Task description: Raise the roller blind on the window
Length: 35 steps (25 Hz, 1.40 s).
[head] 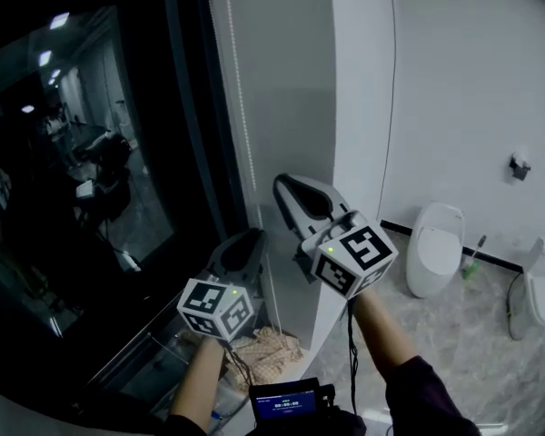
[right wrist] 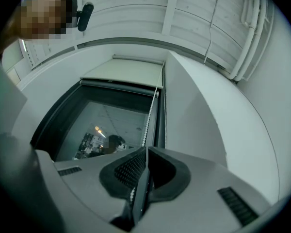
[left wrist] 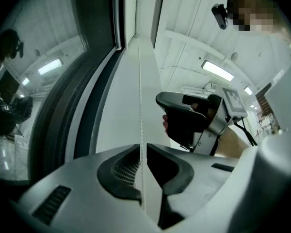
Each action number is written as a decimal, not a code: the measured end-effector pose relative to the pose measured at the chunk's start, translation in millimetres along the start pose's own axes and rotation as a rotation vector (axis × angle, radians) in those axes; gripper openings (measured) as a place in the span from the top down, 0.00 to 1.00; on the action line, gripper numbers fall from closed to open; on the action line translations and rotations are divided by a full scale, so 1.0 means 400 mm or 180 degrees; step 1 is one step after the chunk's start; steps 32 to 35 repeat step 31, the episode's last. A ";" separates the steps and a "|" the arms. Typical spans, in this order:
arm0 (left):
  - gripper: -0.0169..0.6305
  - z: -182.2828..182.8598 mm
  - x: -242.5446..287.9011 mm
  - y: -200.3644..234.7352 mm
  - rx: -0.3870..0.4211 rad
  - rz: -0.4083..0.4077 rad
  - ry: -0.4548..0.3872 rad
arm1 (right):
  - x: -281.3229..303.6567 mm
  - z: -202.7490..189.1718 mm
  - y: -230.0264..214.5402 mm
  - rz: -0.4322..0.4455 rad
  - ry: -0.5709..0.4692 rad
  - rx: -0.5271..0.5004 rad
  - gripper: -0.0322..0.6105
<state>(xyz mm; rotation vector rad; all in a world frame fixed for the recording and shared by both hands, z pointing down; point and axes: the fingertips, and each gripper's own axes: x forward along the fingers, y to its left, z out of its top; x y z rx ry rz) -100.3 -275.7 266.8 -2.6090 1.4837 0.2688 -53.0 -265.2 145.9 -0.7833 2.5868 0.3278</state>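
A white bead chain (head: 242, 121) hangs down the right side of the dark window (head: 91, 153). My left gripper (head: 252, 240) is lower, and in the left gripper view (left wrist: 142, 148) its jaws are shut on the chain (left wrist: 140, 91), which runs straight up from them. My right gripper (head: 289, 187) is higher and just to the right; in its own view (right wrist: 145, 150) the jaws are shut on the chain (right wrist: 150, 115), with beads showing below them. The cream roller blind (right wrist: 126, 73) is rolled up near the window's top. The right gripper (left wrist: 184, 115) also shows in the left gripper view.
A white wall column (head: 359, 107) stands right of the window. Two white toilets (head: 436, 248) (head: 532, 293) and a green brush (head: 470, 260) are on the marble floor at right. A crumpled cloth (head: 265, 345) lies below the window. A small screen device (head: 286, 402) sits near my body.
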 end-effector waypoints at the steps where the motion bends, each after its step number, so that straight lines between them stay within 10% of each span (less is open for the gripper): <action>1: 0.95 -0.002 -0.003 0.007 0.0021 0.0050 0.0003 | -0.002 -0.007 -0.004 -0.0014 0.0024 -0.0021 0.92; 35: 0.95 0.130 -0.057 0.075 0.0217 0.0401 -0.0497 | -0.011 -0.119 0.009 -0.0045 0.0203 -0.0040 0.94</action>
